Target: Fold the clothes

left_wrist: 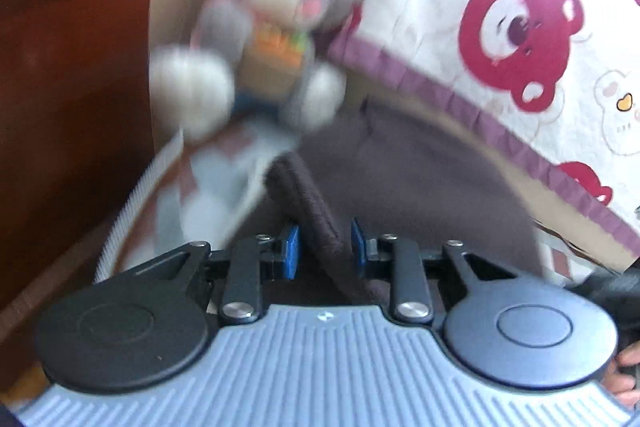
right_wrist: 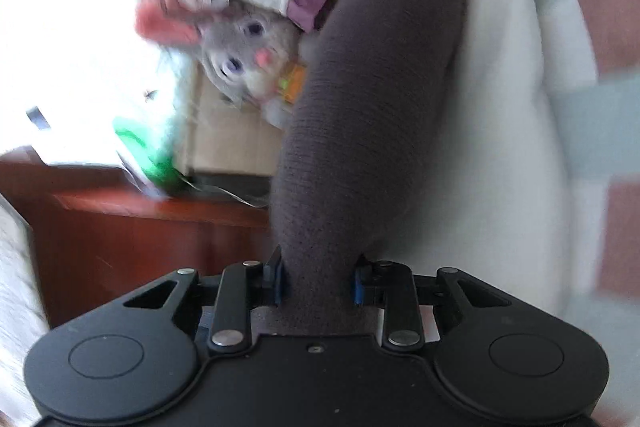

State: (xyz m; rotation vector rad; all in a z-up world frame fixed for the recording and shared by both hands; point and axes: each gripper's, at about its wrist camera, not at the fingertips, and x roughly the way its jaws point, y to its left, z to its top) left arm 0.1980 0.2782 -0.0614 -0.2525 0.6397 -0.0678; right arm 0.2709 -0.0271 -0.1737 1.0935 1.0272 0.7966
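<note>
- Left tongs point(left_wrist: 324, 247) stood narrow around a thick ribbed edge of the dark brown-grey knit garment point(left_wrist: 420, 187); whether the blue pads point(left_wrist: 292, 247) pressed it, cannot tell.
- Right tongs point(right_wrist: 318, 281) gripped a bunched length of the same garment point(right_wrist: 372, 107), cloth filling the gap.
- Garment lay on the bed beside the white cartoon-print quilt with purple trim point(left_wrist: 520, 7), near a grey plush rabbit point(left_wrist: 280, 7).
- Judgement: keep both grips level, draw the cloth taut, then lay it flat before creasing.

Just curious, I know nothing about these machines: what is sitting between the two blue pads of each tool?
Brown knitted garment, seen in both wrist views: a folded edge inside the left tool, a thick bunch inside the right tool.
</note>
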